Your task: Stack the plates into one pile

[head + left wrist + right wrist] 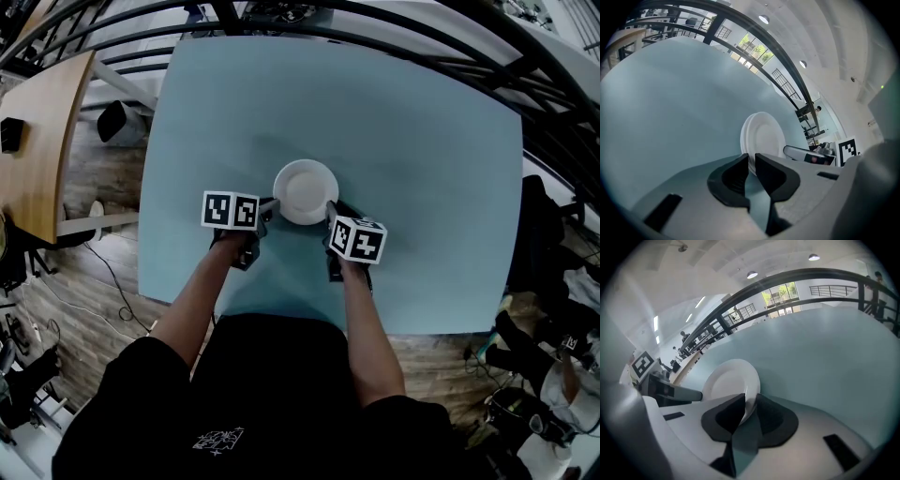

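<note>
Head view: one white pile of plates (pixel 306 191) sits near the middle of the pale blue table (pixel 422 141), flat on the surface, and no other plate shows anywhere on the tabletop. The left gripper (pixel 751 157) meets the pile at about 8 o'clock and the right gripper (pixel 750 399) at about 4 o'clock. In the left gripper view two rims show, one nested on the other, so the pile counts at least two plates; the jaws stand close together and pinch the near rim, though which plate of the two they hold cannot be told. In the right gripper view the rim lies between the jaws, leaning toward one pad with a gap at the other; judged slack, not gripping. Judgement on progress: stacking looks done or all but done, since every plate in sight is in the one pile. Left to do: free the left jaws, draw both grippers clear, and perhaps square the rims
</note>
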Demonstrator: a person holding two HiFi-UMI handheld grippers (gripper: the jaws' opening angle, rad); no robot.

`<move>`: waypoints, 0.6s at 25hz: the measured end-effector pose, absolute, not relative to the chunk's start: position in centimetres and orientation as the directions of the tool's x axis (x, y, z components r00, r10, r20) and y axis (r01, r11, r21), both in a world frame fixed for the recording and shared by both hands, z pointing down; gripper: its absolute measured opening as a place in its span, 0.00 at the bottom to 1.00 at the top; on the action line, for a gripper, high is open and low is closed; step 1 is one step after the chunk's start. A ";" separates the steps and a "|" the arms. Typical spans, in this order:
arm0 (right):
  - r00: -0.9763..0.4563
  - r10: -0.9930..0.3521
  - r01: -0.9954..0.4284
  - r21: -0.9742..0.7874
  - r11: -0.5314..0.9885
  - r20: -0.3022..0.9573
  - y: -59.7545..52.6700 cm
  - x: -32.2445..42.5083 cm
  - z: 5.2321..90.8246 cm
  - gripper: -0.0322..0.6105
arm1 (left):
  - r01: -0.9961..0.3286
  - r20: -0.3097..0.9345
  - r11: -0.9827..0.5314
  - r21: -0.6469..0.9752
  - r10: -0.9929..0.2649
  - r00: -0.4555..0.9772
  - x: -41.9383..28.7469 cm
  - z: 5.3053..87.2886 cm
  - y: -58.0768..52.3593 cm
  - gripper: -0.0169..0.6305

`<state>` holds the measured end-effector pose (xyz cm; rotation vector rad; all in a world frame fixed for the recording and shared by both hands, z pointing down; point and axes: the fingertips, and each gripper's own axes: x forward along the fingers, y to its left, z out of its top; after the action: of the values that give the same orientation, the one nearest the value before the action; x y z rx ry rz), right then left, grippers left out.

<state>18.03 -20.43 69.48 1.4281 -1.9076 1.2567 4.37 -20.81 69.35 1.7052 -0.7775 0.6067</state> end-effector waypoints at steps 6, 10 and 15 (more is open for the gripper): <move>-0.323 -0.516 -0.942 -0.324 0.091 0.793 -20.5 18.1 69.5 0.18 | -0.752 0.729 -0.189 0.631 -0.185 0.659 4.5 69.1 -21.0 0.10; -0.303 -0.517 -0.951 -0.291 0.107 0.800 -20.4 18.3 69.5 0.21 | -0.750 0.723 -0.189 0.634 -0.199 0.662 4.4 68.8 -21.2 0.11; -0.299 -0.525 -0.952 -0.287 0.107 0.797 -20.5 18.6 69.4 0.24 | -0.745 0.715 -0.187 0.641 -0.207 0.668 3.9 68.6 -21.3 0.11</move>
<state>18.62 -20.53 69.44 1.4355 -1.8829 1.0987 3.92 -21.32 68.55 1.7304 -0.7713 0.5814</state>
